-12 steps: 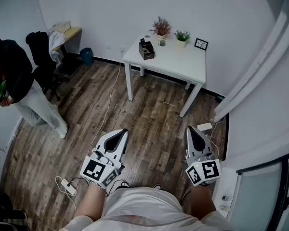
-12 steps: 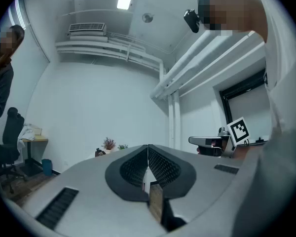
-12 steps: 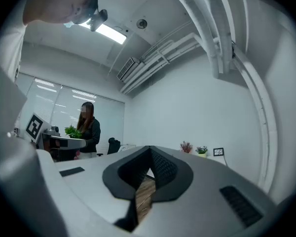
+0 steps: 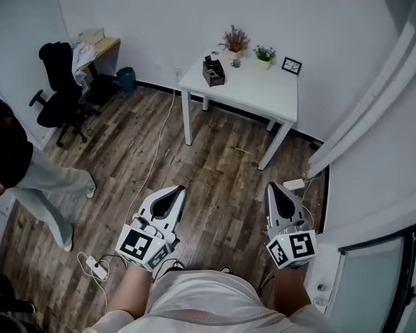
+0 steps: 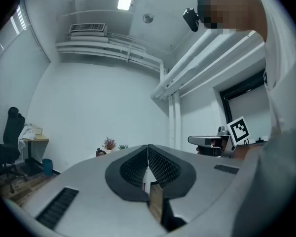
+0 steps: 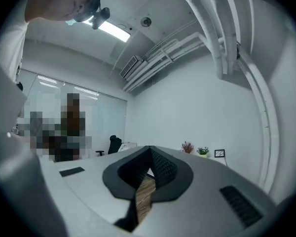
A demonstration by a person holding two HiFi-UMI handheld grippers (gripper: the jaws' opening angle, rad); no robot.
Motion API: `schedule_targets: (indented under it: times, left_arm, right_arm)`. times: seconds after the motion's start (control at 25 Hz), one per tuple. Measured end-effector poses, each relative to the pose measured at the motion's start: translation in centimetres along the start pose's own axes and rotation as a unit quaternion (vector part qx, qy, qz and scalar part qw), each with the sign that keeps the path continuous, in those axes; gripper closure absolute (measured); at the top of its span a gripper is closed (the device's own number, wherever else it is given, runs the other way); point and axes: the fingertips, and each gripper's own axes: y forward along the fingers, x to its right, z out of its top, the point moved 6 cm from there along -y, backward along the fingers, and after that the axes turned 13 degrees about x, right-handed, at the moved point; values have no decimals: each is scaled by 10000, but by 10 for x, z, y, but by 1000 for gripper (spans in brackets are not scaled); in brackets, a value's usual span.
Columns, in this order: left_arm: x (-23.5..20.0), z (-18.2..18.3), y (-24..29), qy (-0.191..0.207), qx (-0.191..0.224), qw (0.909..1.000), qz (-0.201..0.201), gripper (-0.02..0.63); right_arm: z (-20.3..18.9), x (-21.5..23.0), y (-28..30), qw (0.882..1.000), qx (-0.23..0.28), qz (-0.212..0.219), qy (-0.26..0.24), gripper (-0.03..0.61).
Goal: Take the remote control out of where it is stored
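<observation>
A white table (image 4: 263,96) stands across the room by the far wall. On its left corner sits a dark holder box (image 4: 211,72) with something dark sticking up from it; I cannot make out a remote control at this distance. Both grippers hang level near my waist, far from the table. My left gripper (image 4: 176,190) is shut with nothing in it, its jaws meeting at the tip (image 5: 148,149). My right gripper (image 4: 272,186) is shut and empty as well (image 6: 149,150).
On the table are two small plants (image 4: 234,41) (image 4: 263,53) and a picture frame (image 4: 290,65). A person (image 4: 17,164) walks at the left near an office chair (image 4: 59,85), a desk (image 4: 102,46) and a blue bin (image 4: 125,80). A power strip (image 4: 97,268) and cables lie on the wood floor.
The person at the left has stepped away from the chair toward the lower left. Both grippers are where they were.
</observation>
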Motion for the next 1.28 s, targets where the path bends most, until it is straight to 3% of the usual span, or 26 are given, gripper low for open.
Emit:
schedule_targets:
  times: [0.2,0.4,0.68,0.92,1.28]
  left_arm:
    - [-8,4,-6,-8,8,10000,10,603]
    - [-24,2,-17,-244,-130,9995,-148,603]
    - [-66,1,-47,-376,-296,9981,-387,603]
    - [-95,-11,-52,-478,-296,9982,-229,603]
    - [-153,-41,-13,-534,-386,9978,87,603]
  right_arm:
    - [5,-9,6,9998,194,-16,-14,566]
    - [-5,-27,17,9999,16,6,116,566]
    - [-21,-81,38,9998,74,-27,168,566]
    - [-37,-98,58,9998,-159,48,140,566]
    - [-70,-77,132,9990,-95,386,182,566]
